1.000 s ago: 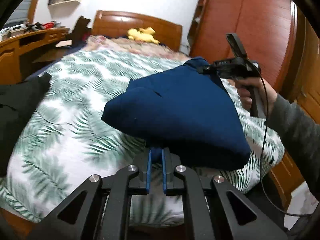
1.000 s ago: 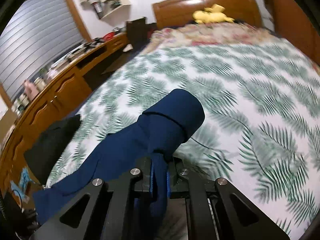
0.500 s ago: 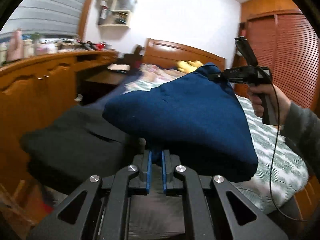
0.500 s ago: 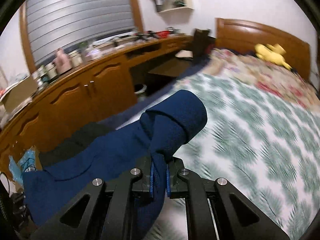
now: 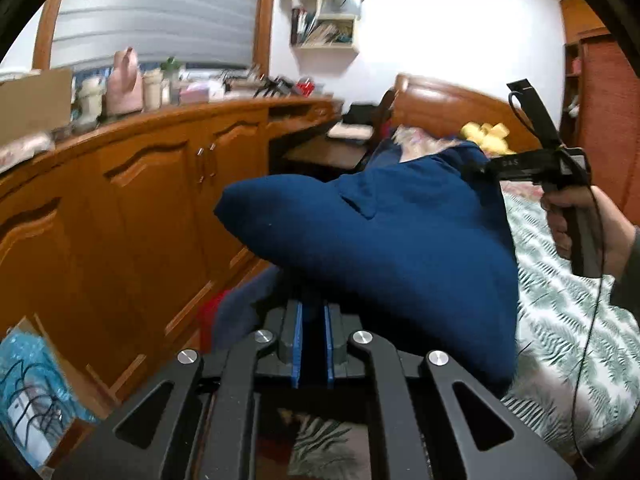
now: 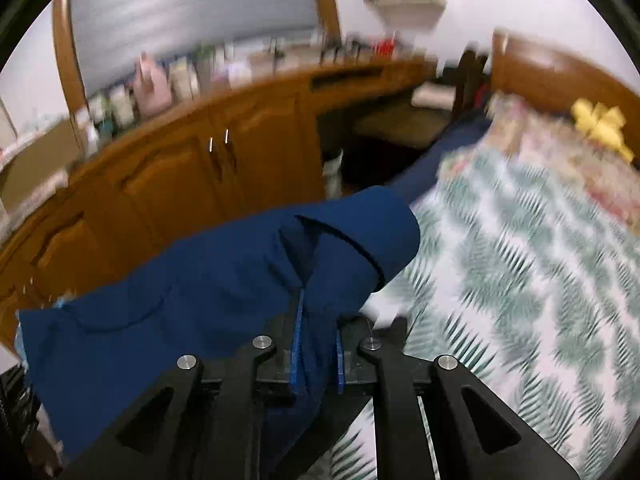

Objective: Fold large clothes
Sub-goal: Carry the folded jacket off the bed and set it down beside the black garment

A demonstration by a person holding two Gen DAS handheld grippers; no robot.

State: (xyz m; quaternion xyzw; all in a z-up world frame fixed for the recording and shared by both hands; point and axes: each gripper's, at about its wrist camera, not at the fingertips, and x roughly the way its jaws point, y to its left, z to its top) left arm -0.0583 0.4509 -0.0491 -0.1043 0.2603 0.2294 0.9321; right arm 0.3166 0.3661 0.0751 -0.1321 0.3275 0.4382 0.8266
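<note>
A folded dark blue garment [image 5: 380, 240] hangs in the air between my two grippers, off the left side of the bed. My left gripper [image 5: 313, 320] is shut on its near edge. My right gripper [image 6: 318, 340] is shut on the other end of the blue garment [image 6: 224, 280], with a rolled fold sticking out past the fingers. In the left wrist view the right gripper [image 5: 486, 170] shows at the right, held by a hand, pinching the garment's far corner.
A bed with a green leaf-print cover [image 6: 520, 260] lies to the right, with a yellow plush toy [image 6: 600, 124] near the wooden headboard [image 5: 448, 104]. Wooden cabinets [image 5: 140, 208] with clutter on top run along the left. A blue bag [image 5: 28, 384] sits on the floor.
Both grippers have swung left with the blue garment, from over the bed to in front of the wooden cabinets. The black clothing pile seen earlier is out of view.
</note>
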